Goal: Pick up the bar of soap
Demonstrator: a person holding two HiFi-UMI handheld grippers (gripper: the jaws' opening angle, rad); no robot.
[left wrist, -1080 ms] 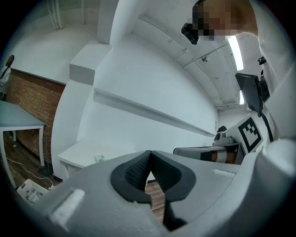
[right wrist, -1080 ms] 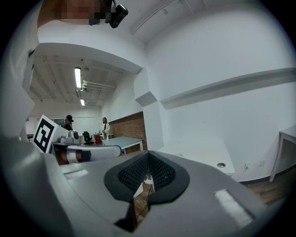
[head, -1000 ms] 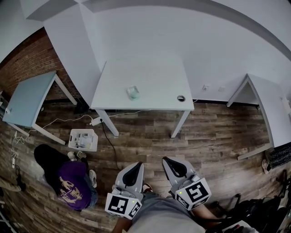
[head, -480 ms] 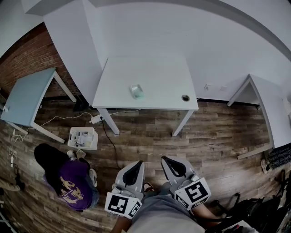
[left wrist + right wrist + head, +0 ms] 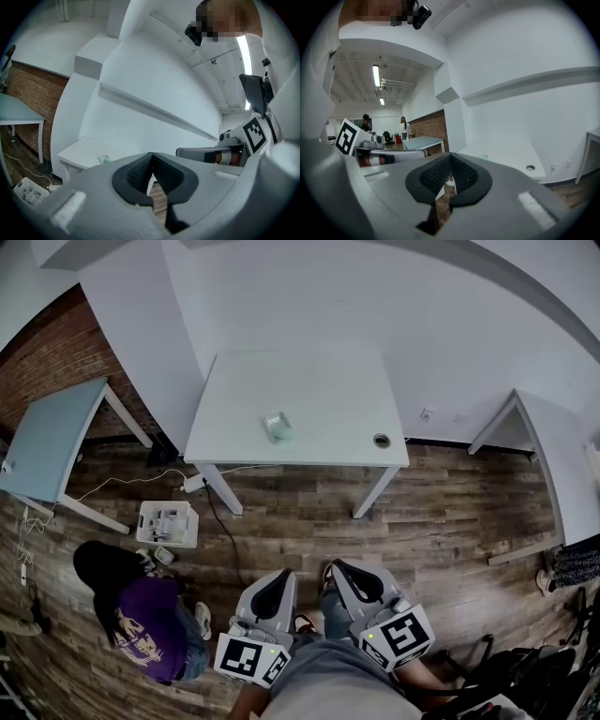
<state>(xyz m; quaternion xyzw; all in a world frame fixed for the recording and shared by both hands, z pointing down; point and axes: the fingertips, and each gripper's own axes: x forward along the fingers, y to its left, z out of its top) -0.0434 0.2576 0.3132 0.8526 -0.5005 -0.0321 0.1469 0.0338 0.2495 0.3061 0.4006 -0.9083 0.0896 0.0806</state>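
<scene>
The left gripper and right gripper were both closed on nothing. The bar of soap lay on the white table at about 12 o'clock from them, well apart. It would probably be light, stiff and rather slippery, best pinched across its short sides. It was too small to tell if it was wrapped. The small round thing at its 3 o'clock was unclear.
</scene>
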